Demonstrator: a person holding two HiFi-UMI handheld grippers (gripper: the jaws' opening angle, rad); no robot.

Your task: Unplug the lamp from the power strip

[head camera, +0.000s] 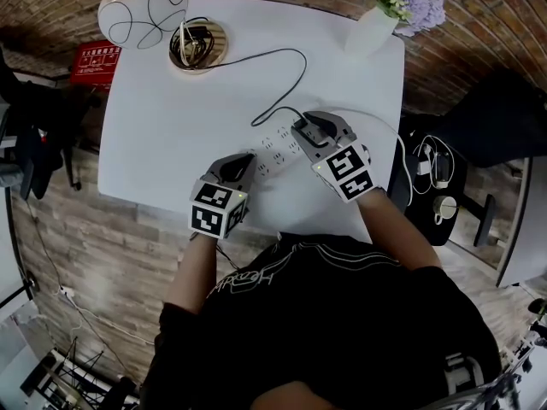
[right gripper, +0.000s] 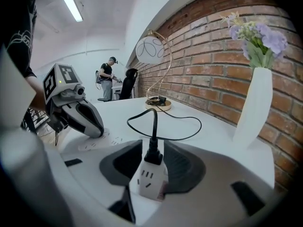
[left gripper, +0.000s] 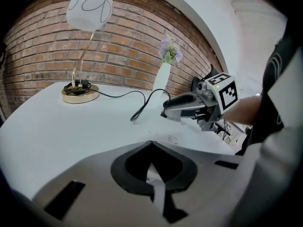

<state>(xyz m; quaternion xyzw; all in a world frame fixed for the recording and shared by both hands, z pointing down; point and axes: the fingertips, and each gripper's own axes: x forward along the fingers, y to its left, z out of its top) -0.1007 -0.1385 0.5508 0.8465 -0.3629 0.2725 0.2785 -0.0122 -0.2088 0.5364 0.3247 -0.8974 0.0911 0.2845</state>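
Note:
The lamp [head camera: 141, 7], with a white shade and gold base, stands at the table's far left. Its black cord [head camera: 282, 54] runs to a black plug [right gripper: 153, 152] seated in the end of the white power strip [head camera: 278, 148]. My right gripper [right gripper: 154, 161] has a jaw against each side of that plug, at the strip's right end [head camera: 312, 131]. My left gripper [head camera: 244, 162] is shut, and its tips rest down on the strip's left part [right gripper: 97, 143]. In the left gripper view a sliver of white strip shows through the closed jaws [left gripper: 151, 145].
A white vase [head camera: 372, 28] of purple flowers stands at the table's far right corner. A red box [head camera: 94, 62] lies on the floor to the left. A dark stand with cables and a cup [head camera: 436, 165] sits off the right edge. A person [right gripper: 108, 77] stands far back.

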